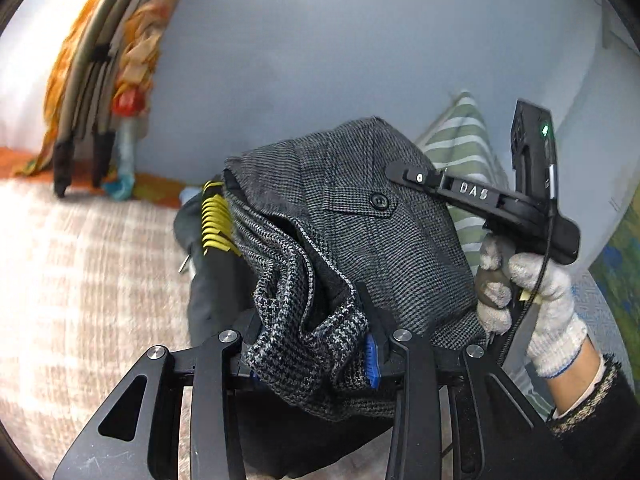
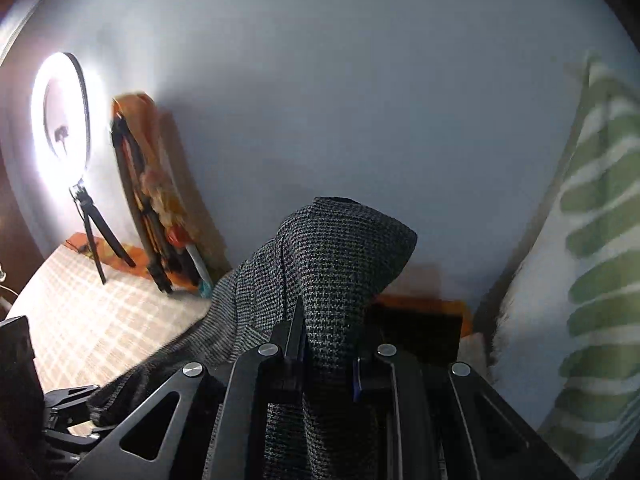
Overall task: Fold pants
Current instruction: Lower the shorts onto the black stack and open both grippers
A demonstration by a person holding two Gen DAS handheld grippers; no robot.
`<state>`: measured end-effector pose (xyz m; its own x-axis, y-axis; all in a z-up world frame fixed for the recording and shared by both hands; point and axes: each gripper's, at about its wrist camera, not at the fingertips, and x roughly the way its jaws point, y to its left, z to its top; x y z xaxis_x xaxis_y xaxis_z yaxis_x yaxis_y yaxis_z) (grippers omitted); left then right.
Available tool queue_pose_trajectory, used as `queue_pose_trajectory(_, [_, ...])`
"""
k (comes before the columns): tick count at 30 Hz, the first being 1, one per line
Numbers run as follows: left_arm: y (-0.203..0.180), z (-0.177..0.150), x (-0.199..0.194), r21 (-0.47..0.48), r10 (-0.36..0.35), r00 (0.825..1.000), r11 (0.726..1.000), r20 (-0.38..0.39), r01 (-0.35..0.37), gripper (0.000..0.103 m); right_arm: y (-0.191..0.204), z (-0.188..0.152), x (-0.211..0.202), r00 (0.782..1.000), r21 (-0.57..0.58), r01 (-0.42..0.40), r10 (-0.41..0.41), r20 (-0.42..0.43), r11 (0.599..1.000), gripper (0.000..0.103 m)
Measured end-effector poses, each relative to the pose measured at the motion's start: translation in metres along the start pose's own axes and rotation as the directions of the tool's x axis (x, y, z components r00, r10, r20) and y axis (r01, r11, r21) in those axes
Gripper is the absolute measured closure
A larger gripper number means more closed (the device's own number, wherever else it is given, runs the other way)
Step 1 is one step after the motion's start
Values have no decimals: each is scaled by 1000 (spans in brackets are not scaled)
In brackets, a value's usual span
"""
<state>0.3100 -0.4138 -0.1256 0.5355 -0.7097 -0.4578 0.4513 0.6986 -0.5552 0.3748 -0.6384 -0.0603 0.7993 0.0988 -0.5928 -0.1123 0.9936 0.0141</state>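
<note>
With both the left gripper point(image 1: 312, 344) and right gripper point(image 2: 328, 364) clamped on the grey pants point(image 1: 360, 216), lower the two held edges level onto the checked bedspread point(image 1: 80, 264)

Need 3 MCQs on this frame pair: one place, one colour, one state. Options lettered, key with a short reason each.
1. Where is the striped pillow relative to the pants in the right wrist view?
A. right of them
B. left of them
C. under them

2. What colour are the pillow's stripes?
A. red and white
B. green and white
C. blue and yellow

3. What state is the left gripper in?
A. open and empty
B. shut on the pants
C. shut on a bottle

Key: 1 A, the pillow fills the right edge; 2 B, green bands on white show in both views; 3 B, bunched grey fabric sits clamped between its pads.
</note>
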Motion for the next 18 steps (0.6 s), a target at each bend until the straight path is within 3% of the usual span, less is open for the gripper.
queue_pose_trajectory(4, [0,-3,-2,-1,-6,1000,1000,-21,6,67,-27,-19,16,1000,104,-7,9,-15,995,81])
queue_pose_trajectory(6, [-2,-5,-4,5,-10,999,1000,-33,10,64,-34,-25,21,999,125,17,-12,-39,992,73])
queue_pose_trajectory(10, [-5,-9,-16,19,2,1000,1000,-28,-1,62,-42,-35,28,993,132,91,-79,-93,987,64])
queue_pose_trajectory(14, [-4,-9,-28,31,19,999,999,-51,-17,62,-39,-33,30,978,96,174,-161,-131,980,61])
queue_pose_trajectory(18, [4,-6,-37,32,30,998,999,-48,-28,62,-23,-24,18,964,55,248,-241,-110,967,60])
